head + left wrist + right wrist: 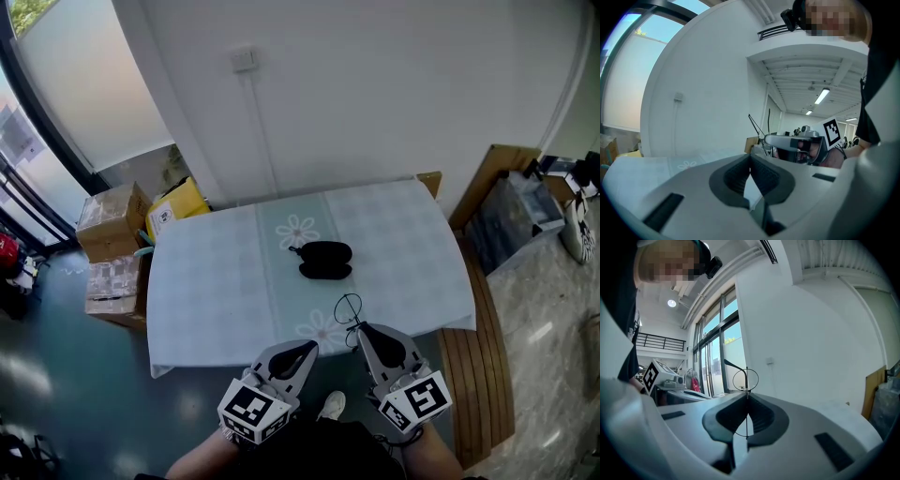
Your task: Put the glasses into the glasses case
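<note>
A black glasses case (324, 260) lies open near the middle of the table (216, 291), on the pale runner. My right gripper (359, 328) is shut on thin-wire round glasses (348, 308), holding them up over the table's front edge; in the right gripper view the glasses (746, 379) stick up from the closed jaws, one round lens and a dark temple arm showing. My left gripper (312, 348) hangs beside it at the table's front edge, jaws closed with nothing between them. The left gripper view shows the right gripper (792, 140) and the glasses' thin arms (757, 126).
Cardboard boxes (112, 220) and a yellow box (175, 205) stand on the floor left of the table. A wooden bench (478, 366) runs along the table's right side, with a grey container (520, 220) behind it. A white wall lies just beyond the table.
</note>
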### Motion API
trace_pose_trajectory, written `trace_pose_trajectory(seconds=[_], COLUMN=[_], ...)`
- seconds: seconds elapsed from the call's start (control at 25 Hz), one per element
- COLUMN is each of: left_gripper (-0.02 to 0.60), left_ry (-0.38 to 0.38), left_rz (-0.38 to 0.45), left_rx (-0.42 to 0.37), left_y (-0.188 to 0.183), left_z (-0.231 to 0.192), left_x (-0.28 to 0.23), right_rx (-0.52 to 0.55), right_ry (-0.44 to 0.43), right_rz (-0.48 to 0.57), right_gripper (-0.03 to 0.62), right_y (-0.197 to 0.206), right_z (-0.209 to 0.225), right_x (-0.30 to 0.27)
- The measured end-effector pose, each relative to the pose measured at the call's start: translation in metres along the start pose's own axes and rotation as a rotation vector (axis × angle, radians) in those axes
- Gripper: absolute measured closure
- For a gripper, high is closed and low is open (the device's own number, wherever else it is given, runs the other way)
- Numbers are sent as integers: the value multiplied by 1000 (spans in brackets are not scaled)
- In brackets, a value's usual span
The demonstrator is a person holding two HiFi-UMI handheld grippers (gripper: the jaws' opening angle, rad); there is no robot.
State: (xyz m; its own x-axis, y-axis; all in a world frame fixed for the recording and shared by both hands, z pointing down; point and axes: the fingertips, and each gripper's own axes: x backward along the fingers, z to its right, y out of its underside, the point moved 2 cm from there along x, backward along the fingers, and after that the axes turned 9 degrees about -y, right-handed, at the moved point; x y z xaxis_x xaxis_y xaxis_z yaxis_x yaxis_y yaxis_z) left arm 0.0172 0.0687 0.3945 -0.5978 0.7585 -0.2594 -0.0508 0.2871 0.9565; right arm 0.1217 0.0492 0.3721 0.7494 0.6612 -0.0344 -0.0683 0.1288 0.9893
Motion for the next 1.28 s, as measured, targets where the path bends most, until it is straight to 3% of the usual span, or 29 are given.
trace_pose_trajectory(seconds=[0.48,1.28], left_gripper=[555,555], left_ry=[-11,102], left_rz=[-5,-60], left_rx=[14,11], left_y=[2,10], left_z=[5,-80], left_x=[-17,-69], right_rx=[9,36], right_ry=[-6,35], right_rz=[-14,-146], right_gripper=[566,566], right_y=[0,31], right_z=[27,103], right_x=[-5,-125])
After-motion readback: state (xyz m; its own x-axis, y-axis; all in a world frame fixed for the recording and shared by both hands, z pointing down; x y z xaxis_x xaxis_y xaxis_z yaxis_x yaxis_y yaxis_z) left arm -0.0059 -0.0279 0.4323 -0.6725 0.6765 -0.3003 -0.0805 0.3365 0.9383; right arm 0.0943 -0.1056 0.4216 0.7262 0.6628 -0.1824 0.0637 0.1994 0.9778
